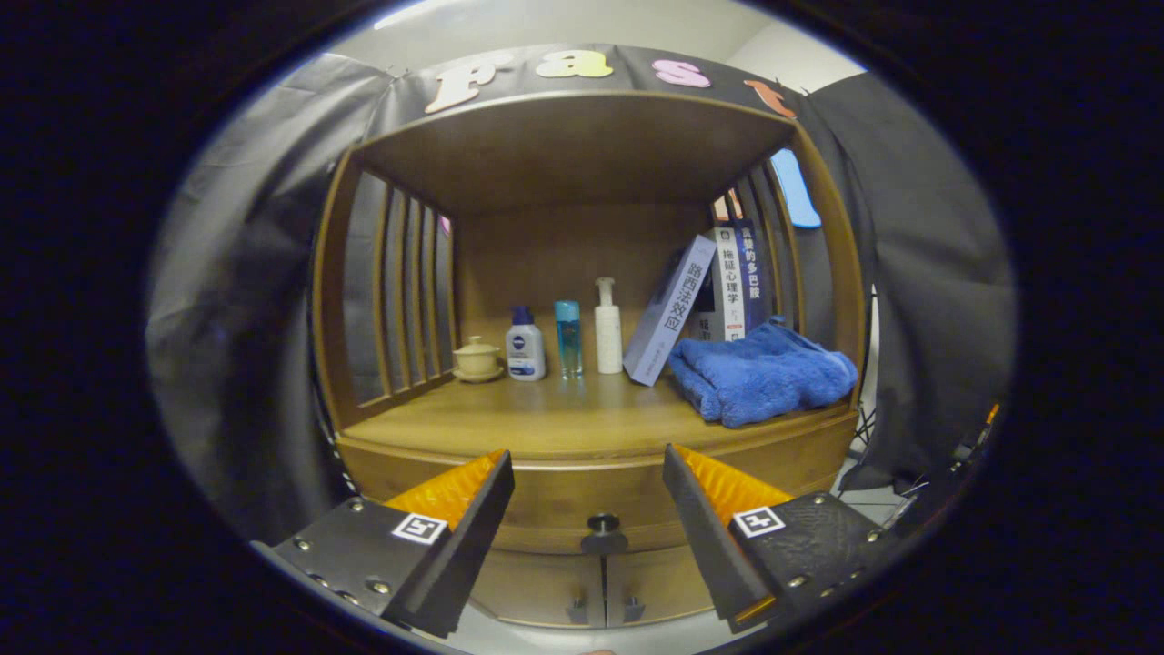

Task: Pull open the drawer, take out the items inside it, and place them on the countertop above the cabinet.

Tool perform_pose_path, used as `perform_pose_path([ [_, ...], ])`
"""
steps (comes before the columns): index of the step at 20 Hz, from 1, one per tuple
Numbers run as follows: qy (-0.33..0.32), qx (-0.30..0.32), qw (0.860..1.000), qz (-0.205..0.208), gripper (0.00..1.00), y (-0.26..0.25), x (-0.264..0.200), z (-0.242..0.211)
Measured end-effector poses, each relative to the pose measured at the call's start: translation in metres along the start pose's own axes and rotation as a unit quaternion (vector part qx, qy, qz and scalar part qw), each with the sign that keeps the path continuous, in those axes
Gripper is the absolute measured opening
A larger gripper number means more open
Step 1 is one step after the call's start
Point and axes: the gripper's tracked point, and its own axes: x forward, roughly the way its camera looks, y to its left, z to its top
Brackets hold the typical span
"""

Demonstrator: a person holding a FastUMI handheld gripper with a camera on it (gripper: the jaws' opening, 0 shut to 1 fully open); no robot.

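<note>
A wooden cabinet stands ahead of me. Its drawer is closed, with a small dark round knob at the centre of its front. My gripper is open, its two fingers spread to either side of the knob and a short way in front of it, with nothing between them. The countertop above the drawer is a wooden shelf inside an open alcove. The drawer's contents are hidden.
On the countertop stand a lidded cup, a small white bottle, a clear blue bottle, a white pump bottle, leaning books and a folded blue towel. Two small doors sit below the drawer.
</note>
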Motion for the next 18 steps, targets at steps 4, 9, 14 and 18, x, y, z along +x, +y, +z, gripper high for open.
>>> perform_pose_path([
  [4,0.041,0.031,0.999,-0.012,0.99,0.001,0.029,-0.057],
  [9,0.054,-0.019,0.998,-0.012,0.73,0.001,0.036,-0.077],
  [14,0.041,-0.033,0.998,-0.037,0.39,-0.010,0.035,-0.080],
  [18,0.011,-0.058,0.998,-0.036,0.39,-0.009,0.032,-0.080],
])
